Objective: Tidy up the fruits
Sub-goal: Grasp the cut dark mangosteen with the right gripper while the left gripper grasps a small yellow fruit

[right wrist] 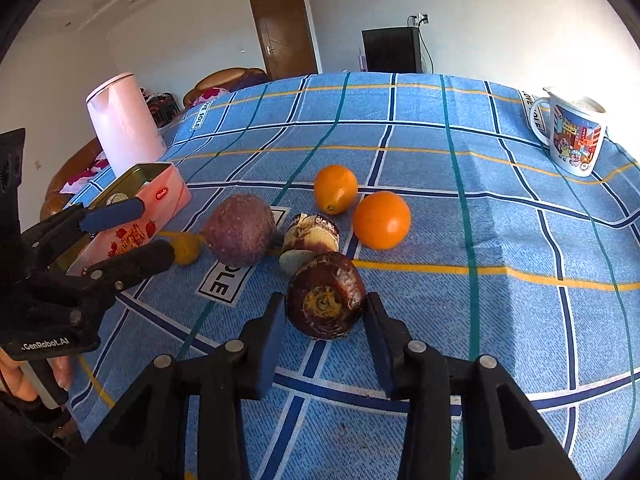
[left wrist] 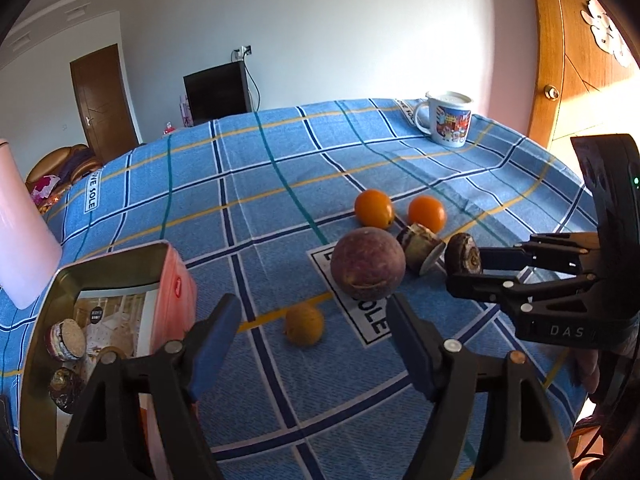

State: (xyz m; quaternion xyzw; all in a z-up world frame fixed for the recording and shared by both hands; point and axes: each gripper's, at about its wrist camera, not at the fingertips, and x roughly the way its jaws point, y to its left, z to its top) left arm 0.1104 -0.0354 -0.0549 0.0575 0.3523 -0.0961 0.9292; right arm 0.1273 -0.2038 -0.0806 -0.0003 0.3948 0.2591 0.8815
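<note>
Risk: dark brown round water chestnut (right wrist: 325,295) may roll aside if the pads close off-centre.
Right gripper (right wrist: 325,316): spread, straddling the chestnut, contact unclear.
Left gripper (left wrist: 314,330): spread, empty, beside pink metal tin (left wrist: 120,280).
Surface: blue plaid tablecloth (right wrist: 460,216), wrinkled.
Room: white walls, brown door (right wrist: 285,32).

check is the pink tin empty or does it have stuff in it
Not empty. The lidless pink tin holds two dark water chestnuts, seen in the left wrist view.
</note>
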